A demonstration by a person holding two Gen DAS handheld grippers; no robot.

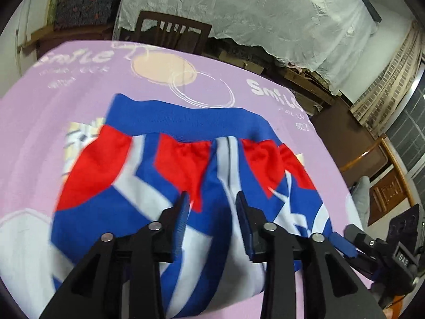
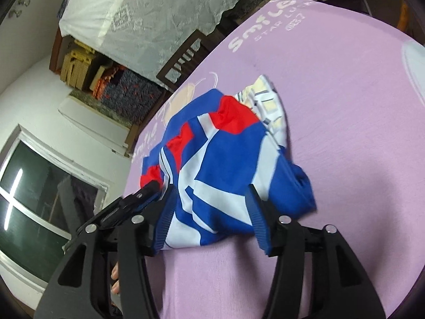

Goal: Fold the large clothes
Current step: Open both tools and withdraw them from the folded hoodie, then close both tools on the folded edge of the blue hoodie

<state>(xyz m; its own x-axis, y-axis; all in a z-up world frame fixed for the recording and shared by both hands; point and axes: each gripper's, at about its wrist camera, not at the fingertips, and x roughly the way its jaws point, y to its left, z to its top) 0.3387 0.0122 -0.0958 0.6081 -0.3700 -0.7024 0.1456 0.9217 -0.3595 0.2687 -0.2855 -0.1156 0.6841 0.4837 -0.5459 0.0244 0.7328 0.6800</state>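
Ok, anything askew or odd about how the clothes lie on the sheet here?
The blue, red and white garment is bunched and lopsided, one blue end trailing off sideways. It lies on a pale checked cloth whose edge sticks out crookedly from under it. The lilac sheet looks smooth. Nothing torn.

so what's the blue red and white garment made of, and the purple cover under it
The garment looks like smooth knit synthetic, perhaps polyester: flat printed colour blocks, soft gathers below a blue ribbed band. The purple cover looks like matte woven cotton or a blend, with printed lettering and faint creases; neither fibre is certain.
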